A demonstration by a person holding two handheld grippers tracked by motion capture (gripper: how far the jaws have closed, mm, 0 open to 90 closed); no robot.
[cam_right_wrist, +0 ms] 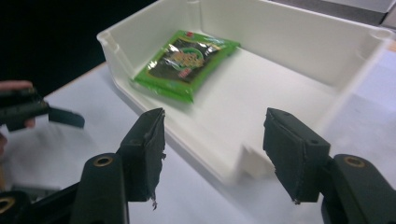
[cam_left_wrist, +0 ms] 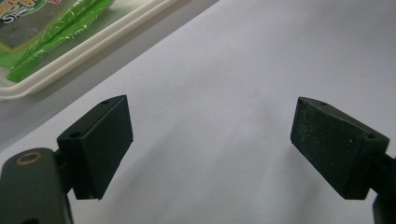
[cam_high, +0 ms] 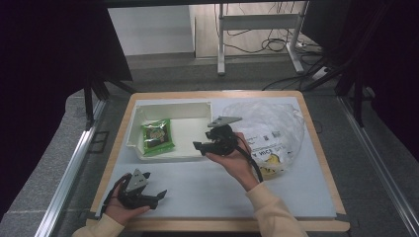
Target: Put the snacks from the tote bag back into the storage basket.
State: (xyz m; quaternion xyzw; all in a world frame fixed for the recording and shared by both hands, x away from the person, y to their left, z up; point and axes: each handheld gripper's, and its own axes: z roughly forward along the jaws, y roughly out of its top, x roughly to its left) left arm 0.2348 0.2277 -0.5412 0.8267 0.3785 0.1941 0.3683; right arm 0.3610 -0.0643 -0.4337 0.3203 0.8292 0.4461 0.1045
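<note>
Right tongs wide, empty, at tray front edge — left tongs wide over bare table.

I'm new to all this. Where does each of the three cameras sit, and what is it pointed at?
High view: above the person's side, looking down on the table; both forearms and hands show.
Left gripper view: rides the left gripper, facing bare tabletop; its open jaws show.
Right gripper view: rides the right gripper, facing the white tray; its open jaws show.
Shared: all see the green packet.
</note>
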